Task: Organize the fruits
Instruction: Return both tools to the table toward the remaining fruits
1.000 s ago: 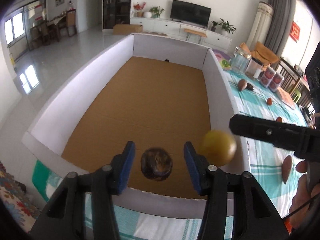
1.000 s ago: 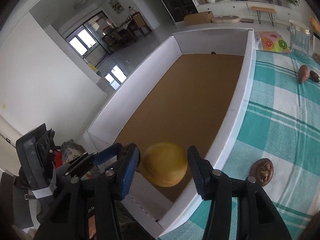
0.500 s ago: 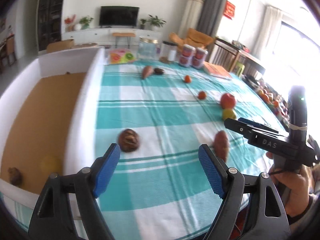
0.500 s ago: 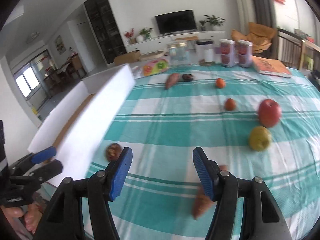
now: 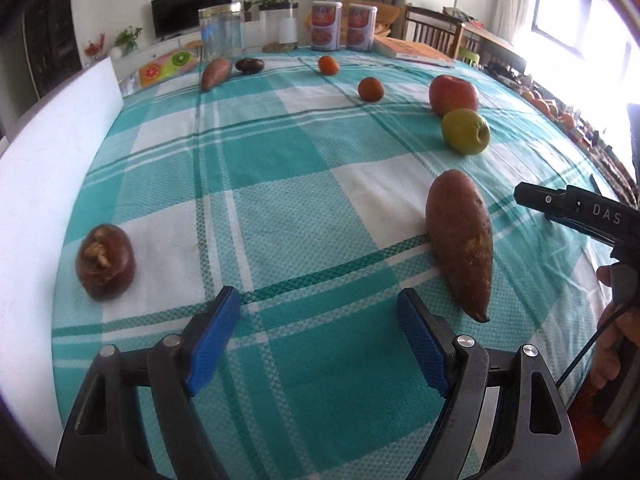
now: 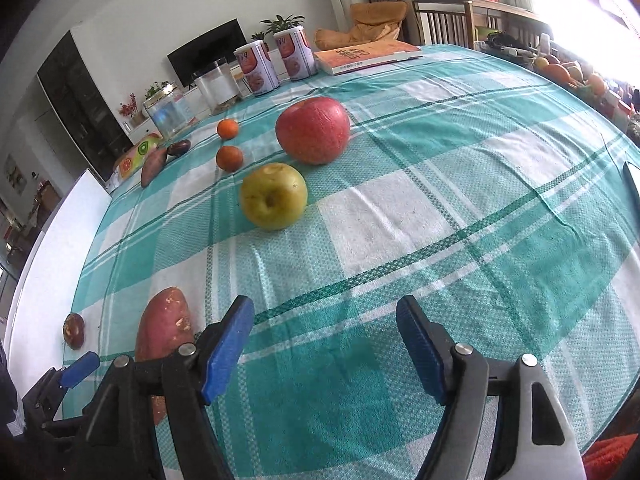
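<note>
My left gripper [image 5: 318,318] is open and empty above the checked tablecloth. A sweet potato [image 5: 460,236] lies just ahead to its right, a brown round fruit [image 5: 105,262] to its left by the white box wall [image 5: 48,176]. My right gripper [image 6: 324,328] is open and empty. Ahead of it are a yellow-green apple [image 6: 274,196], a red apple [image 6: 313,130] and two small oranges [image 6: 229,157]. The sweet potato also shows in the right wrist view [image 6: 163,328], left of the gripper. The apples also show in the left wrist view [image 5: 465,131].
At the far edge stand two cans [image 5: 326,26], a glass jar [image 5: 222,32], a book [image 5: 414,54], another sweet potato [image 5: 216,73] and a dark fruit [image 5: 249,65]. More fruit is piled beyond the table's right side [image 6: 560,72].
Both grippers let go of their fruit into the box, then swung right, away from it, and now face the tablecloth closer to the loose fruit.
</note>
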Demonstrator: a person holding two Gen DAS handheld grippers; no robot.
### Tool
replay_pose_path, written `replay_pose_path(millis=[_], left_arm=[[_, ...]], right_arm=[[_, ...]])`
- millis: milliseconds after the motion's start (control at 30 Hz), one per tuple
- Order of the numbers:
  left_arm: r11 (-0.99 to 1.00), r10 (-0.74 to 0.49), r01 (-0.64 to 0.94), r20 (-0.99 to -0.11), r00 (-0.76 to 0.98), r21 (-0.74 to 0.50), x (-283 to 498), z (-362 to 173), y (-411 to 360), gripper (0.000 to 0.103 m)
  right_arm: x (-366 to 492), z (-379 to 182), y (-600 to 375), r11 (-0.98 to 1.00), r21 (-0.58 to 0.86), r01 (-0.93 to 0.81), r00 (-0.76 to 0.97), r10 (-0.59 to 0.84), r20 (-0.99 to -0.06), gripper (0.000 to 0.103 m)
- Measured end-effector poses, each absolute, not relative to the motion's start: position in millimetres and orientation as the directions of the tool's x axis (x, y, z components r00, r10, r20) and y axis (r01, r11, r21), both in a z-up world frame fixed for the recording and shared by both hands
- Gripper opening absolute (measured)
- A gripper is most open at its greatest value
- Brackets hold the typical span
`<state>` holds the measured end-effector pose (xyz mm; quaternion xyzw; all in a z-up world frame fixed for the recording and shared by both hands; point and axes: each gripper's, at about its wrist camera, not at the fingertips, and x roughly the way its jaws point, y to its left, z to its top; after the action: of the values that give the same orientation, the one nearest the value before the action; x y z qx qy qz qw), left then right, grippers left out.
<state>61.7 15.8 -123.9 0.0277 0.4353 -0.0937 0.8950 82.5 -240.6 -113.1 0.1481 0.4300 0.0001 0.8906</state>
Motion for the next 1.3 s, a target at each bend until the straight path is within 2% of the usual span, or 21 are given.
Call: replay_pose_path(millis=[400,1300], left_arm=[[0.984,-0.112,0.177,-0.785,0.609,-0.003,63.7,-128.1,12.0,0.090],[0.984,-0.110,0.176,-0.786,0.609,-0.002,63.7,-128.3,12.1,0.090]], right_arm=[[82.2,-114.6,-243.7,0.948,0.286,0.137,0.648,0.133,-0.750,0.082],[81.3,-114.8,-242.5,0.946,0.297,0.127,0.648,0.148,-0.747,0.087]])
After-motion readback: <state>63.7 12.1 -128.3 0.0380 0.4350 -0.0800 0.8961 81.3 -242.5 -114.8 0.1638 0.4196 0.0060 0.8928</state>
